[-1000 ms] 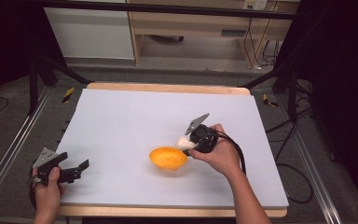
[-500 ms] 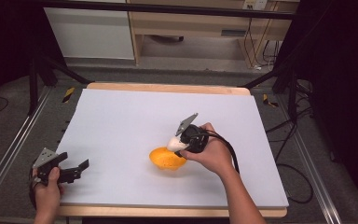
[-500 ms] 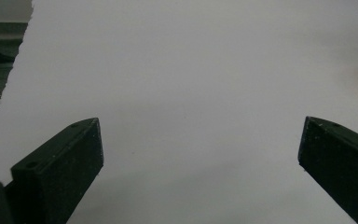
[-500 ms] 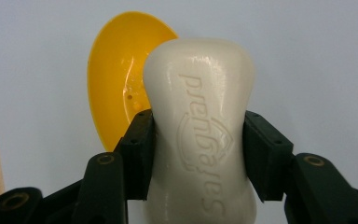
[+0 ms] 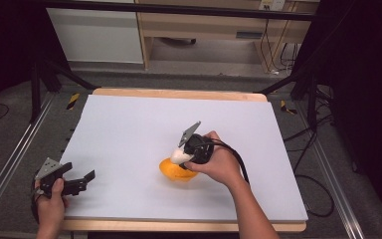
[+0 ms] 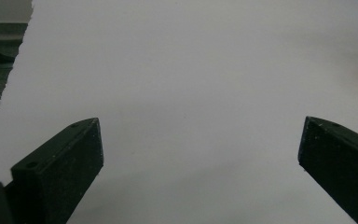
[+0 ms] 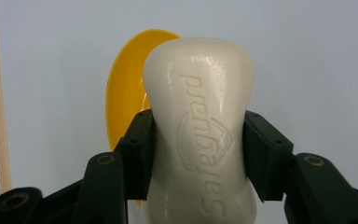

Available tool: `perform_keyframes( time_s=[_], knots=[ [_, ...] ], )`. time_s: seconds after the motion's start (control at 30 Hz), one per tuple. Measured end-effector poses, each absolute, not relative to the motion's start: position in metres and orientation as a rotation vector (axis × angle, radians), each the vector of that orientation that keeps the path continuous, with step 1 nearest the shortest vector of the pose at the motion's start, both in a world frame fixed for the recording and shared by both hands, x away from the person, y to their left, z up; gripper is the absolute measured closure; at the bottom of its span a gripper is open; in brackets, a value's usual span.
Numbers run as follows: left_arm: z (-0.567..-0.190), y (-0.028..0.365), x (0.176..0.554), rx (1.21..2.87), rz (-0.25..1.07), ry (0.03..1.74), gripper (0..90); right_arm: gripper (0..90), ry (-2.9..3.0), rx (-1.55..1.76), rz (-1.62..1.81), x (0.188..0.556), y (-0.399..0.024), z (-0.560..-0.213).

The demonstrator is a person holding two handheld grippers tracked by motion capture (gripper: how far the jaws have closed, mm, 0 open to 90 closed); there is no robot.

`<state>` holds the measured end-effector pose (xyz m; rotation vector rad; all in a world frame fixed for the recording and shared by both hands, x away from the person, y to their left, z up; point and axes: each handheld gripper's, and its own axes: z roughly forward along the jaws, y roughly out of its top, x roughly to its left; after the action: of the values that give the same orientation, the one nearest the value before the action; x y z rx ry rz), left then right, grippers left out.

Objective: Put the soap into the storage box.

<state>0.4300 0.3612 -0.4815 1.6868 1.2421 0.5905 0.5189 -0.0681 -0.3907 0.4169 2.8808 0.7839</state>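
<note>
Since the earlier frame, my right gripper (image 5: 183,155) has carried the soap (image 7: 200,126) left and nearer, over the orange dish (image 5: 176,172) at the table's (image 5: 129,124) middle. To seat it well, I judge: centre, lower, then release. Jaws clamp its waist. Soap: cream, waisted, embossed lettering. My left gripper (image 5: 82,180) rests wide open, empty, near-left.
</note>
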Motion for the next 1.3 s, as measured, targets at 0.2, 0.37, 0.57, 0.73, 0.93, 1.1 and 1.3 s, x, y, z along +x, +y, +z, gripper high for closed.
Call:
perform_keyframes(
  time_s=[0.2, 0.37, 0.57, 0.73, 0.93, 1.1, 1.3],
  knots=[
    [-0.481, 0.362, 0.430, 1.687, 0.588, 1.243, 0.0, 49.6, 2.901, 0.376, 0.774, 0.520, -0.061, -0.393],
    [-0.481, 0.361, 0.430, 1.687, 0.588, 1.243, 0.0, 49.5, 2.917, 0.360, 0.760, 0.521, -0.056, -0.395],
    [-0.482, 0.361, 0.430, 1.686, 0.586, 1.242, 0.0, 49.5, 2.951, 0.332, 0.720, 0.522, -0.051, -0.403],
    [-0.482, 0.361, 0.430, 1.685, 0.585, 1.242, 0.0, 49.4, 2.982, 0.325, 0.684, 0.523, -0.048, -0.408],
    [-0.481, 0.362, 0.430, 1.688, 0.588, 1.240, 0.0, 43.5, 2.987, 0.326, 0.713, 0.522, -0.050, -0.409],
    [-0.481, 0.362, 0.430, 1.686, 0.588, 1.241, 0.0, 36.9, 2.930, 0.374, 0.788, 0.522, -0.057, -0.402],
    [-0.482, 0.362, 0.430, 1.685, 0.586, 1.244, 0.0, 29.2, 2.857, 0.480, 0.858, 0.523, -0.076, -0.394]
  ],
)
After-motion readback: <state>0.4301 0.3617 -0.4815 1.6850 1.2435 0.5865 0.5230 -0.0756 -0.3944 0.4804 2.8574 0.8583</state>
